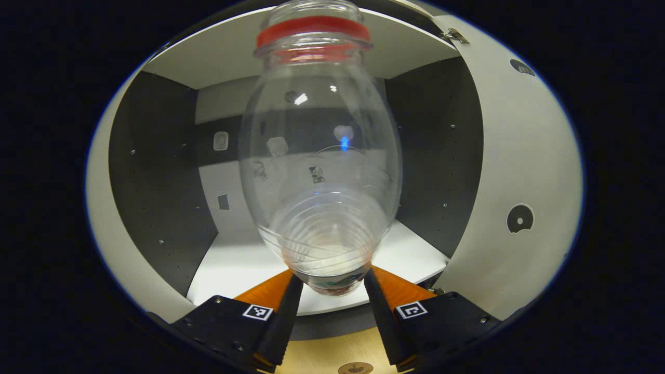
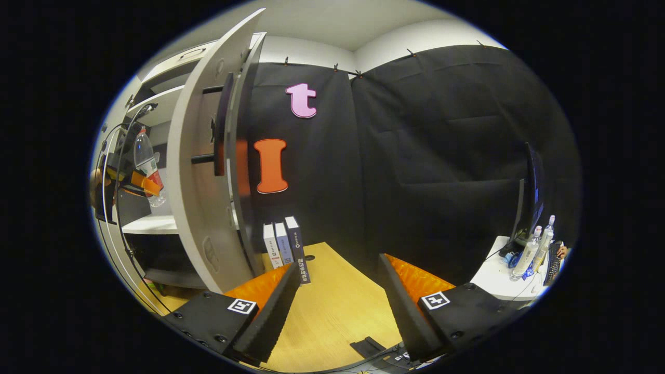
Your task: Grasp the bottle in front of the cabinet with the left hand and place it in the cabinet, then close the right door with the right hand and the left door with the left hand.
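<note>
The step in hand is the first: placing the bottle in the cabinet. The left tool (image 1: 330, 291) has its two black fingers closed onto the lower part of the clear plastic bottle with the red neck ring (image 1: 322, 156), one finger on each side, so the bottle stands upright directly ahead of the tool and rises well above it. Beyond the bottle lies the open interior of the white cabinet with dark grey inner walls (image 1: 161, 171), and its white shelf (image 1: 228, 265) sits just past and slightly below the fingertips. The bottle's base appears to be above the shelf's front edge, but contact with the shelf cannot be determined. The open right door, a white panel (image 1: 519, 171), stands to the right of the left tool. In the right gripper view, the right tool (image 2: 337, 291) has its fingers wide apart and holds nothing; it hangs over the light wooden counter (image 2: 332, 311), with the same white door (image 2: 202, 171) ahead and to its left, well apart from the fingertips. The next move probably calls for advancing the left tool further in, lowering the bottle until its base seats flat on the shelf, and then spreading the fingers and withdrawing straight back so that the bottle is not tipped. Neither door is closed yet.
</note>
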{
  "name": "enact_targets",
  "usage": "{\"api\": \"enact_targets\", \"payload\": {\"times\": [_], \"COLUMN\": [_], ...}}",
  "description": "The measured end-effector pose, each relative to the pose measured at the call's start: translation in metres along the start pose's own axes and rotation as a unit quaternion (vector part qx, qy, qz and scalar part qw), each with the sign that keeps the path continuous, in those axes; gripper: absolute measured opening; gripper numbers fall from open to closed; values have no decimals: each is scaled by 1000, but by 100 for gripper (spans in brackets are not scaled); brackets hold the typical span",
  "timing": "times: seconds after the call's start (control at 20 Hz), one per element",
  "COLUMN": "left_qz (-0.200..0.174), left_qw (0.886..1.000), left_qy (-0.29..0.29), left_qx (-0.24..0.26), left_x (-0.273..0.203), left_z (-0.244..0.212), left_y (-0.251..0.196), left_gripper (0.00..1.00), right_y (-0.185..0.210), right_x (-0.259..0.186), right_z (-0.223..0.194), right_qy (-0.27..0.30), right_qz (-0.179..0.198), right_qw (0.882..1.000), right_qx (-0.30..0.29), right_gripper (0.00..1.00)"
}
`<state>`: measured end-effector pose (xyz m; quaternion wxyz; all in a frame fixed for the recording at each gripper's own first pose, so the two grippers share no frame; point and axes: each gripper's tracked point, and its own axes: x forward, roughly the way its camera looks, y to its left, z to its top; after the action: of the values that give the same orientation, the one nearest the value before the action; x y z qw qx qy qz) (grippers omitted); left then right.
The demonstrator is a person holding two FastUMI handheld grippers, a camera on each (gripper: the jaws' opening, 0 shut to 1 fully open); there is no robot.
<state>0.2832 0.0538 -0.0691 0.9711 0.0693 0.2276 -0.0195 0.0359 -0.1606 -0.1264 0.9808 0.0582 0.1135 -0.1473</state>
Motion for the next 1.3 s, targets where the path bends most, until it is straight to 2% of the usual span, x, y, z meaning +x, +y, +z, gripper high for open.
{"api": "enact_targets", "payload": {"times": [0.55, 0.85, 0.9, 0.95, 1.3], "left_qz": [-57, -66, -65, -64, -71], "left_qw": [994, 991, 990, 990, 987], "left_qy": [96, 120, 122, 123, 147], "left_qx": [8, -5, -2, 0, 6], "left_x": [60, 65, 65, 67, 72], "left_z": [-28, -34, -34, -34, -42], "left_y": [-41, -54, -54, -54, -58], "left_gripper": [72, 72, 68, 72, 72], "right_y": [-29, -39, -40, -42, -53], "right_x": [14, 16, 15, 15, 9], "right_z": [-6, -5, -6, -6, -3], "right_qy": [21, 22, 22, 23, 22], "right_qz": [-32, -37, -38, -39, -53], "right_qw": [999, 999, 999, 999, 998], "right_qx": [22, 27, 28, 29, 33], "right_gripper": [99, 99, 98, 98, 99]}}
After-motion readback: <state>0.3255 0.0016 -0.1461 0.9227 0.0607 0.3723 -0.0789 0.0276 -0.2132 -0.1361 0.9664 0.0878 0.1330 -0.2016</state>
